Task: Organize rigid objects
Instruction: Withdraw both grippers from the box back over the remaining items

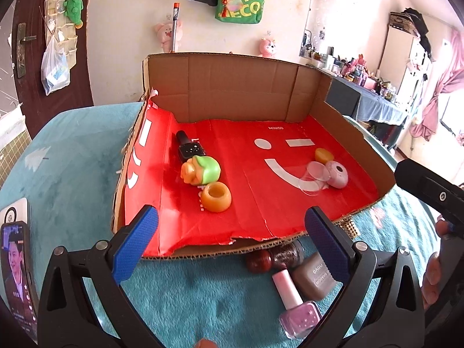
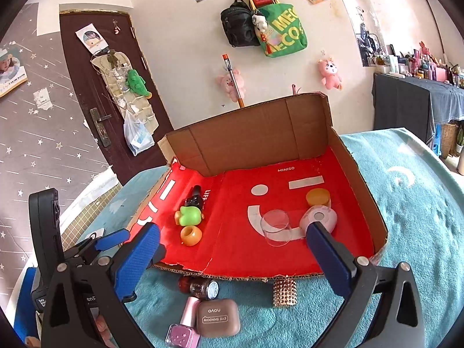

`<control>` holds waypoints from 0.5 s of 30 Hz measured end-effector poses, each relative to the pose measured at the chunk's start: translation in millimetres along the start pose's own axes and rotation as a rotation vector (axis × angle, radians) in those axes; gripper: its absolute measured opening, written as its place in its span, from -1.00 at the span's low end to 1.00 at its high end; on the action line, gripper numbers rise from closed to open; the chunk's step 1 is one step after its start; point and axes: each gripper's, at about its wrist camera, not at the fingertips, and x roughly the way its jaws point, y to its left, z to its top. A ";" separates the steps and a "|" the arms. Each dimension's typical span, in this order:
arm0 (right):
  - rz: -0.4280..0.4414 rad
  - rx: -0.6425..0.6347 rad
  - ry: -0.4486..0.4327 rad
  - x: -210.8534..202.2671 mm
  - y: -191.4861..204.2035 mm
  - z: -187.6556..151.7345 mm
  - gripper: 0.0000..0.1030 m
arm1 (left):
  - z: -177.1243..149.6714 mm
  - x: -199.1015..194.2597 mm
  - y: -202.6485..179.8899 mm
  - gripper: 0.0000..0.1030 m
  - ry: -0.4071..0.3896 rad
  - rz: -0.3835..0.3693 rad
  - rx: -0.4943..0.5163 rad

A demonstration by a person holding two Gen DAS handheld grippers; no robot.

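Your left gripper [image 1: 232, 240] and right gripper [image 2: 235, 252] hang wide apart, empty, before the cardboard tray [image 2: 359, 174] (red-lined); nail polish [image 2: 184, 329] and eyeshadow case [image 2: 218, 317] lie outside it.

A lived-in bedroom at home is surrounding me: a teal blanket [image 2: 406, 203] is covering the bed, bags [image 2: 261, 26] and plush toys [image 2: 329, 72] are hanging on the wall at twelve o'clock, a brown door [image 2: 95, 92] is standing at ten, and cosmetics are crowding a dresser [image 2: 417, 98] at two.
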 end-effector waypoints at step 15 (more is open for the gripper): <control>0.002 -0.003 -0.029 -25.8 8.9 -22.9 1.00 | -21.7 -25.4 -3.4 1.00 -0.026 0.030 -0.002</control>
